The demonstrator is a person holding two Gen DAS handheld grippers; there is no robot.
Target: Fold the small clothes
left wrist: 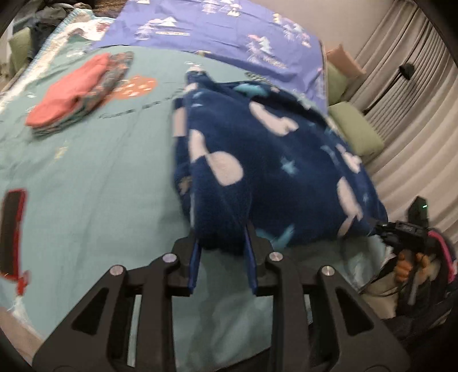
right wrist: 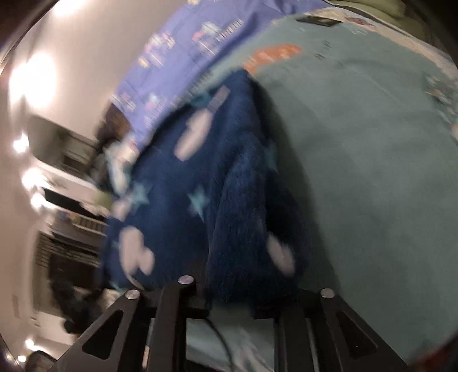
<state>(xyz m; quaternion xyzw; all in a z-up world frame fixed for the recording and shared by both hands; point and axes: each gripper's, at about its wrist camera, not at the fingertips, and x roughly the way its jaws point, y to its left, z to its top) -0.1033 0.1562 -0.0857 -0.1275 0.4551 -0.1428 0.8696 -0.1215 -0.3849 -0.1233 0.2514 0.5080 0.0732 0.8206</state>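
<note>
Gripping a bunched fold of the dark blue fleece garment [left wrist: 266, 160], left gripper [left wrist: 223, 257]: blue pads [left wrist: 195, 266] narrowly parted, fleece pressed between them at lower centre of the left wrist view. Same garment, printed with pale clouds and light blue stars, lifted and draped across the middle of that frame above the teal bedspread [left wrist: 100, 177].

Clamped on the same fleece garment [right wrist: 223, 186] as well, right gripper [right wrist: 232, 300], low in the right wrist view; jaws narrow, though blur and overhanging cloth hide the pads, so the grip probably lies on the hem edge. Right gripper [left wrist: 412, 231] also glimpsed at the lower right of the left wrist view, a hand [left wrist: 412, 266] around its handle.

Counted: one fleece garment in hand; one stack of folded clothes [left wrist: 77, 91] at upper left, coral piece on top; one purple sheet [left wrist: 214, 25] along the top; two green cushions [left wrist: 355, 128] at right, before the curtain [left wrist: 406, 94].
</note>
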